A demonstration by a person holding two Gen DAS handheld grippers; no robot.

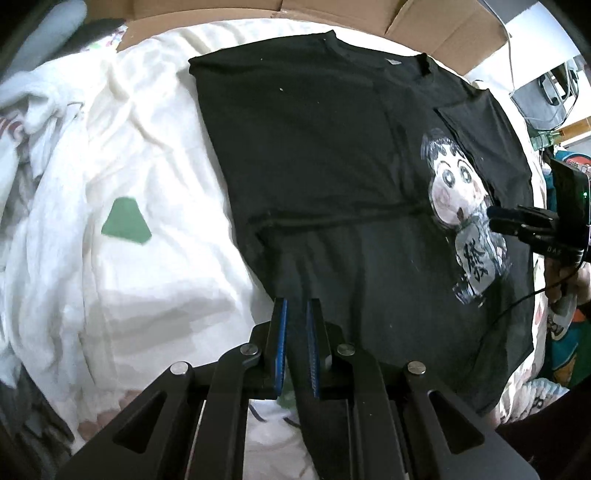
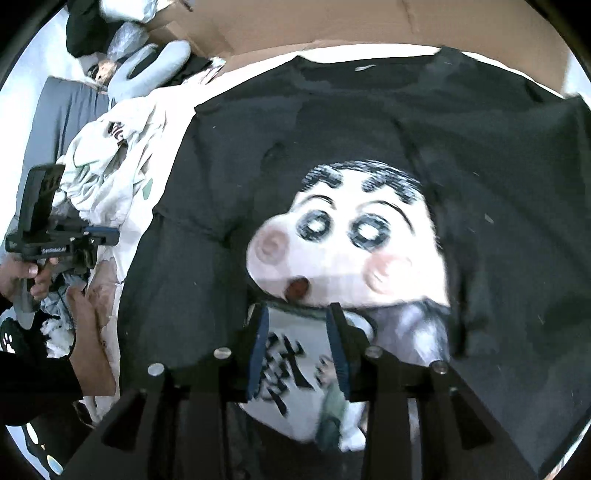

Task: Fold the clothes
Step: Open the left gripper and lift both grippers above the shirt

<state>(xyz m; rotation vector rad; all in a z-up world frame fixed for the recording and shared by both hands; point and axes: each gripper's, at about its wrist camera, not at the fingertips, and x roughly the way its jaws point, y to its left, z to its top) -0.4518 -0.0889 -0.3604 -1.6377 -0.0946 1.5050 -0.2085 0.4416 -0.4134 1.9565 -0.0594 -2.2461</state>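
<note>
A black T-shirt point(image 1: 314, 147) with a cartoon-face print point(image 1: 454, 199) lies spread flat on white bedding. My left gripper point(image 1: 297, 306) sits at the shirt's near edge, its blue pads shut on a strip of the black cloth that runs down between them. In the right wrist view the left gripper point(image 2: 110, 233) is at the left edge of the shirt point(image 2: 207, 258). My right gripper point(image 2: 299, 314) points down over the print point(image 2: 351, 240) with its jaws apart and nothing pinched. In the left wrist view the right gripper point(image 1: 493, 218) hovers by the print.
White bedding point(image 1: 129, 147) with a green patch point(image 1: 127, 221) lies left of the shirt. Crumpled light clothes point(image 2: 110, 147) and a grey cushion point(image 2: 147, 70) are piled further left. Cardboard point(image 1: 424, 22) stands behind the shirt. A person's hand point(image 2: 37, 273) holds the left gripper's handle.
</note>
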